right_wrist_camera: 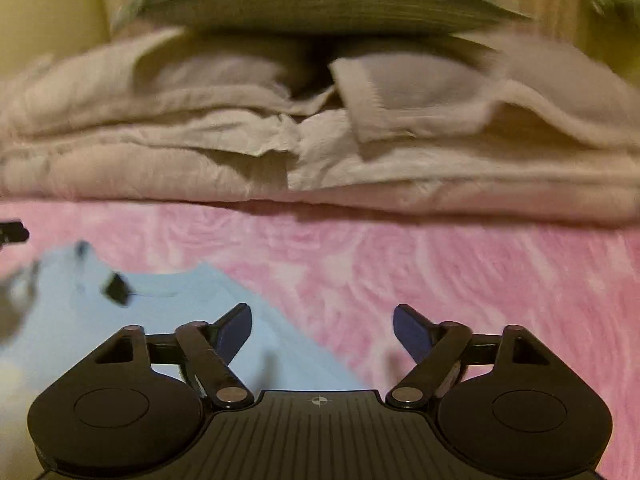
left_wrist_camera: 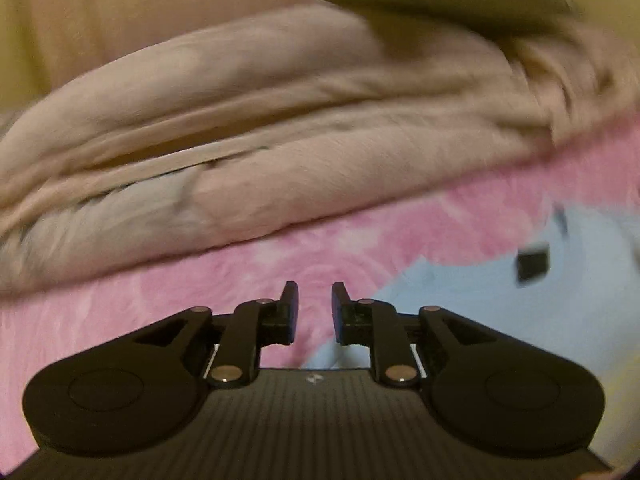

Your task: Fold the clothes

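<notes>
Light-blue shirt is lying flat on the pink fuzzy blanket, and from my right tongs' camera I am seeing its neckline facing the far side, toward the folded bedding; the body seems to be running back toward me under the tongs, though I cannot tell its long axis for sure, since the near end is hidden and both views are blurred. A small dark tag is sitting just beside the neckline.

One slanted edge of the shirt is running from the collar area down to the lower middle of the right view, where it is passing under my right gripper. To the right of that edge the pink blanket is spreading bare all the way to the beige folded quilt, which is closing off the far side with a dark green cushion lying on top of it.

My right gripper's jaws are standing wide apart and gripping nothing; the left fingertip is hanging over blue cloth and the other over pink, so the shirt's edge is lying between them.

In the left view the shirt is filling the lower right, its edge slanting up to the right. My left gripper is hanging over that edge with its jaws at a narrow gap, nothing between them, pink blanket spreading to its left and the quilt beyond.
</notes>
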`<state>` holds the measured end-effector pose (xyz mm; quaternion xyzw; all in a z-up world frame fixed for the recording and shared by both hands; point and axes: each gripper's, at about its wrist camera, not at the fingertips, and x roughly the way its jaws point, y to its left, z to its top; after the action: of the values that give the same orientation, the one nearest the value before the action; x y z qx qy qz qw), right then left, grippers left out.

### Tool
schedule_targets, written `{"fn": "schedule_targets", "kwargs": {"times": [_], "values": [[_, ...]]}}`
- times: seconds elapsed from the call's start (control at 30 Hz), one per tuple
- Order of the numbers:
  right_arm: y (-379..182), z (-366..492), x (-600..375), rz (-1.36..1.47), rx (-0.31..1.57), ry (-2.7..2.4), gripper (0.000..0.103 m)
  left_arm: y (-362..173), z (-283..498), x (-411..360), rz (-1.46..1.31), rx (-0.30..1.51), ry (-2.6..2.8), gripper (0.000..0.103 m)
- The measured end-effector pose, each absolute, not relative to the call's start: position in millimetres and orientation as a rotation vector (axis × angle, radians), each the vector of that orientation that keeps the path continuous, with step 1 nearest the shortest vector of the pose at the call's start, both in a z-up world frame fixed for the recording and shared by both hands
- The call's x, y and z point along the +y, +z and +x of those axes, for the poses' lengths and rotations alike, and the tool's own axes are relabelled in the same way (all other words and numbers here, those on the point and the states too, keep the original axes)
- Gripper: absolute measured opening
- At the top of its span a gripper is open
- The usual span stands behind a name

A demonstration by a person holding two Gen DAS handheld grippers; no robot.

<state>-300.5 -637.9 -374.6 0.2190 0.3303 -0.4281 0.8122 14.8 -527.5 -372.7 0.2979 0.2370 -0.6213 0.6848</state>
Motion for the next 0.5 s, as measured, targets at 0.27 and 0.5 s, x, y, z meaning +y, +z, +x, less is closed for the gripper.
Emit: {"fn": "schedule_targets", "kwargs": {"times": [0.27, 0.5], "values": [[-388.0, -329.8, -468.6, 0.567, 0.879, -0.728, 0.044, -369.7, -48.6, -370.6, 0.744, 0.822, -1.569, 0.007], [-405.3, -399.0, -330.7, 0.536, 1.107, -0.792, 0.044, -383.6, -75.1, -194.8, 0.865, 0.971, -1.452, 0.007]]}}
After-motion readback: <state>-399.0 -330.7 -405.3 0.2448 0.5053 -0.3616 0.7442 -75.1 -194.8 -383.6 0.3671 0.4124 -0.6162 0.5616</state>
